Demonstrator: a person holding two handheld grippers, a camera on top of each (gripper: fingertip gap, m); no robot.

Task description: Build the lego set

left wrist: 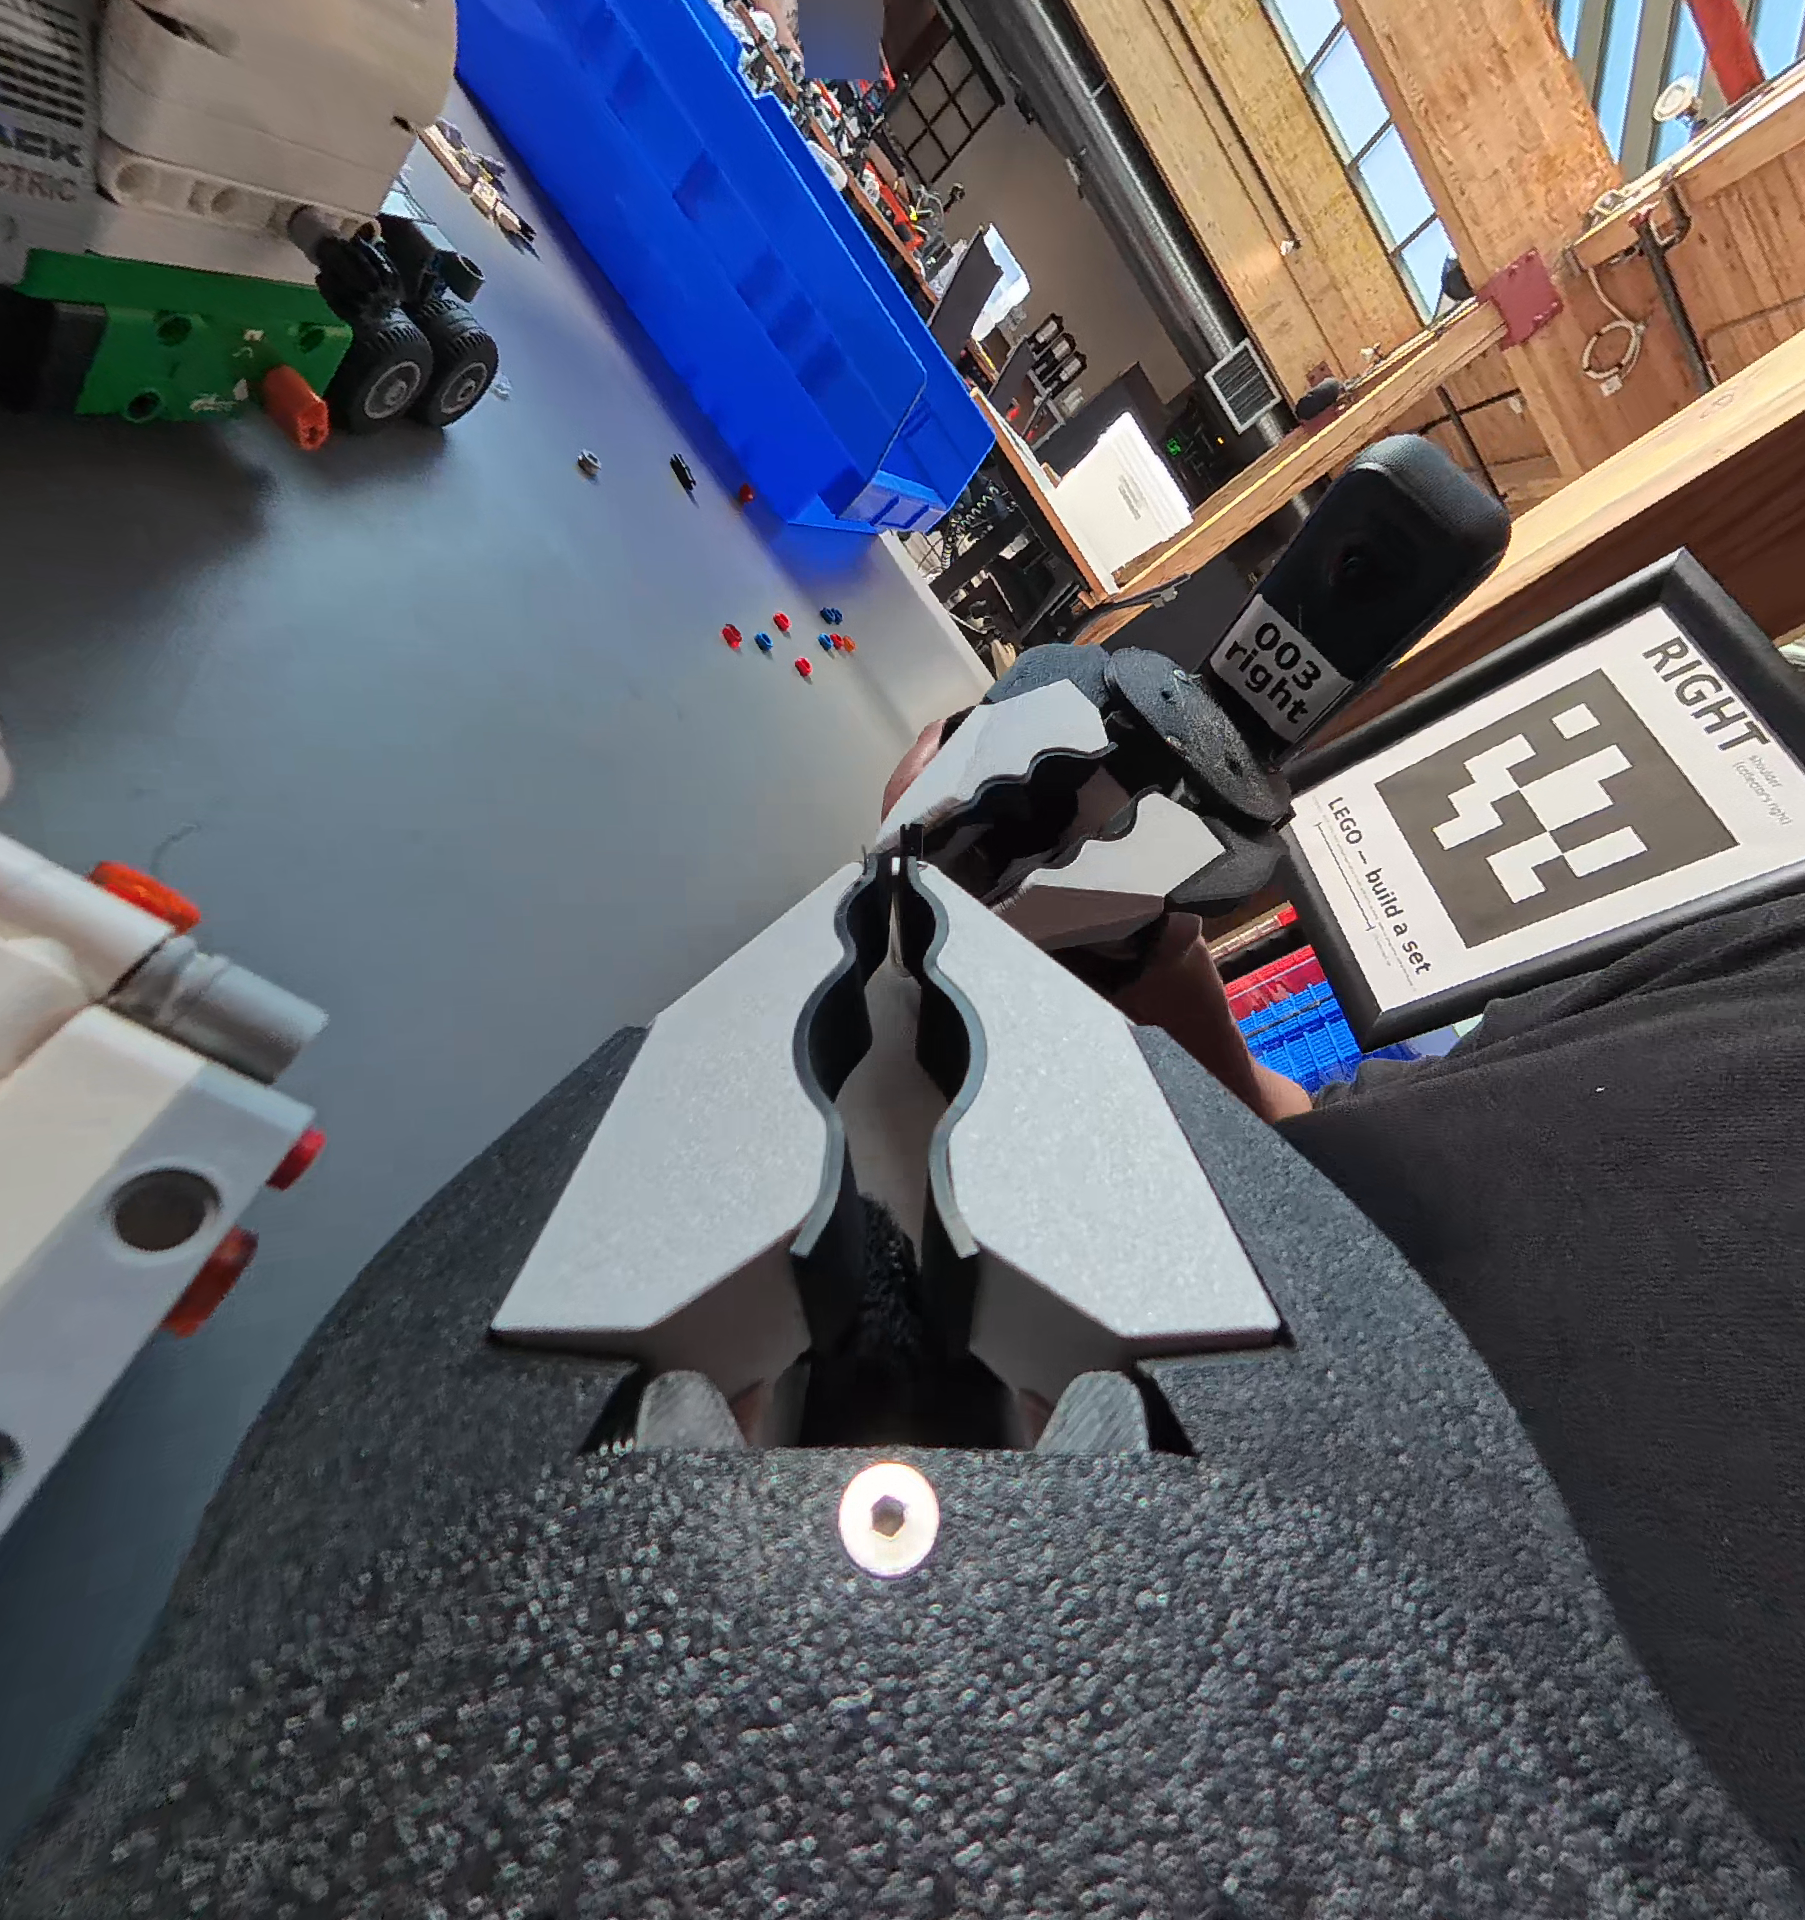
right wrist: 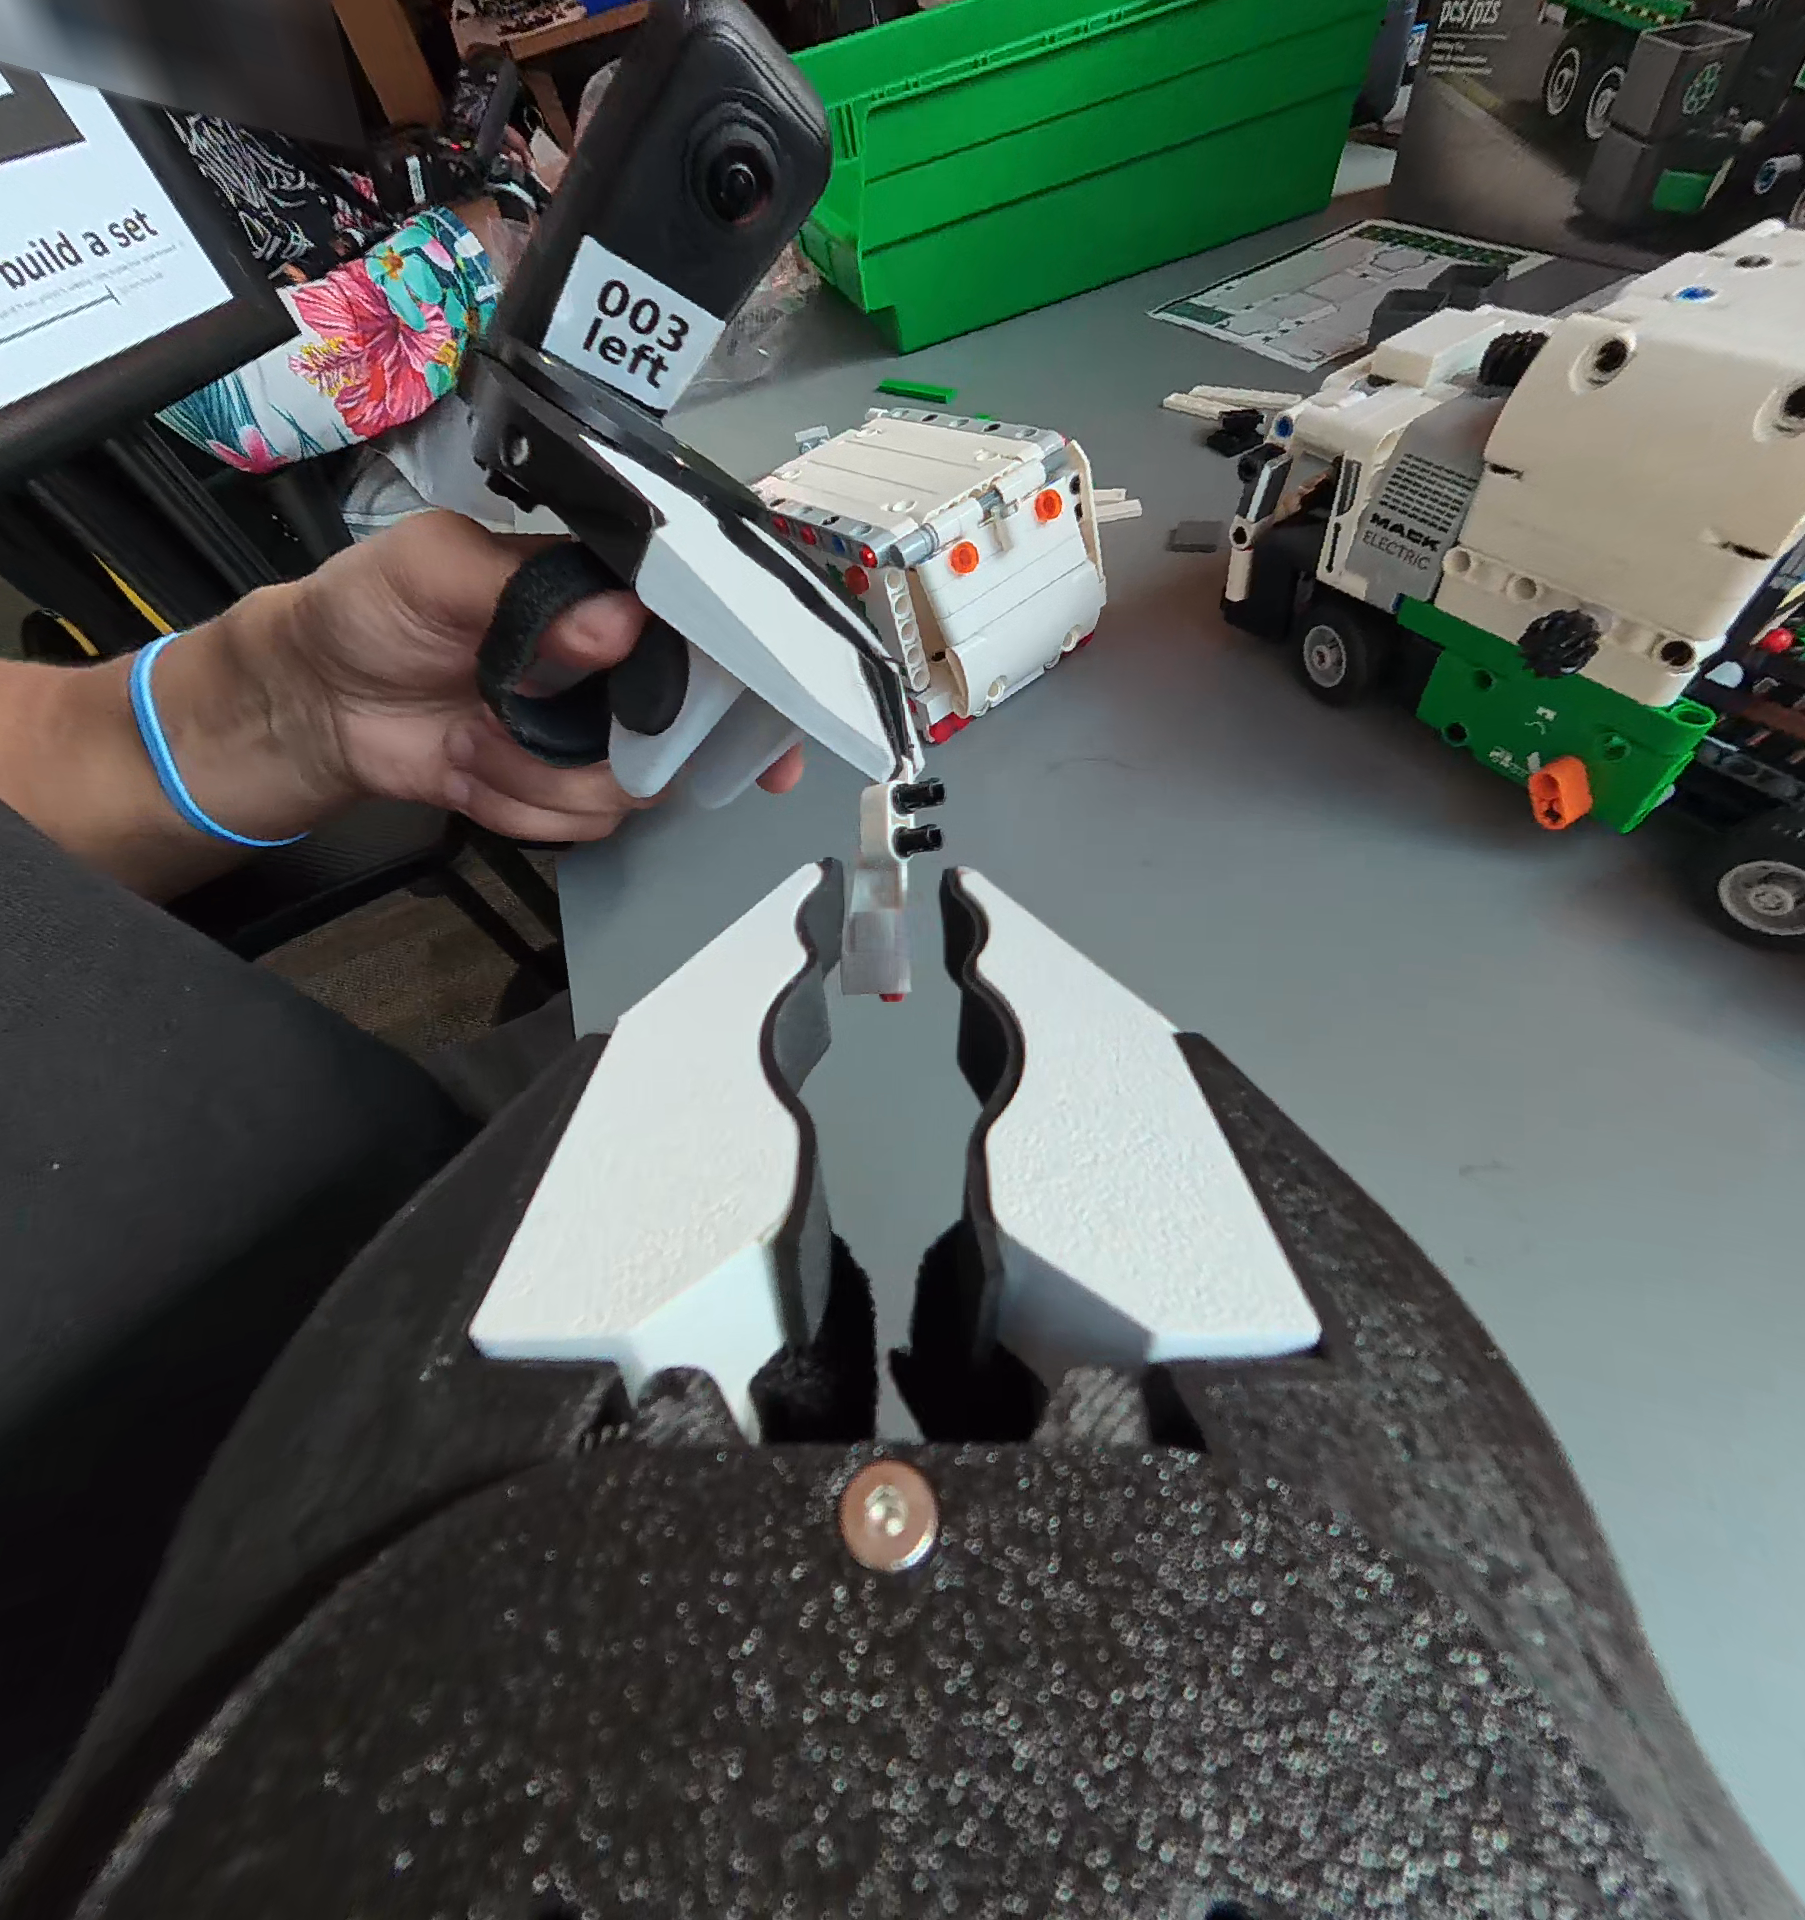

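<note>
White lego piece (right wrist: 882, 894), left gripper (right wrist: 903, 774) pinching it

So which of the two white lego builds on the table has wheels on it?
The big truck on the right, with a green base and black tyres. The smaller white box section behind the left gripper has orange studs but no wheels.

Grey table (right wrist: 1293, 1091) bears truck (right wrist: 1563, 540), white module (right wrist: 981, 561), pins (left wrist: 789, 636) (possibly).

Two grippers (right wrist: 887, 883) (right wrist: 903, 774). One white piece (right wrist: 882, 831) carrying two black pins (right wrist: 919, 816). One truck (right wrist: 1563, 582), one white body section (right wrist: 981, 561). One green bin (right wrist: 1074, 156), one blue bin (left wrist: 732, 239), lower frame right. About ten loose small pins (left wrist: 794, 639) mid-frame.
</note>
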